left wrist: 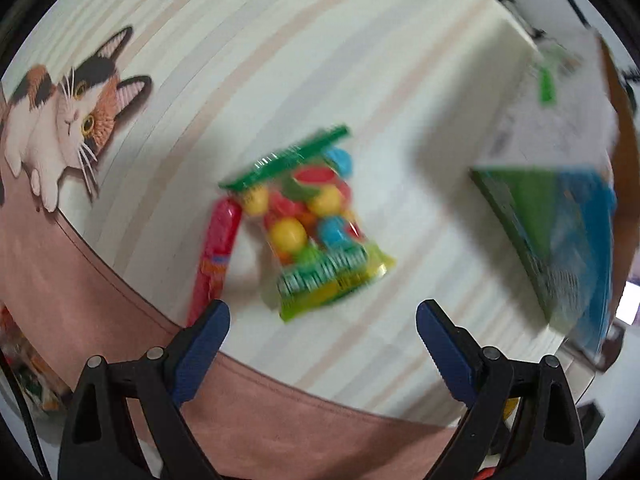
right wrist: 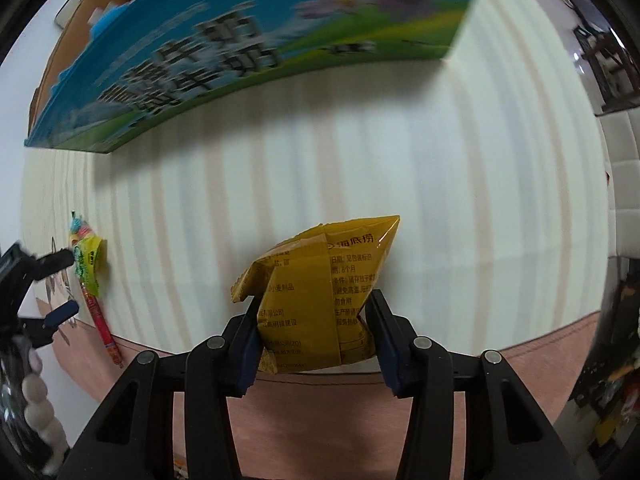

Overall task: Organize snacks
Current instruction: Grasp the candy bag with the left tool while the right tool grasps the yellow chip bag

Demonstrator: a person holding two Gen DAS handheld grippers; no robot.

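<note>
Yellow snack packet (right wrist: 320,296) sits clamped in the right gripper (right wrist: 310,336) above the worktop's (right wrist: 360,160) near edge, while the left gripper (left wrist: 322,320), fingers wide, faces the candy bag (left wrist: 312,224) lying lengthwise just ahead.

Bright, even light, soft shadows — motion blur throughout, fisheye-bent edges with dark corners.

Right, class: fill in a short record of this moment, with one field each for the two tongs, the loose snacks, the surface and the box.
left tongs: open, empty, above the mat
right tongs: shut on yellow packet
loose snacks: candy bag beside red sausage stick, both lying flat
surface: striped mat with cat picture
box: blue-green carton standing on the mat
</note>
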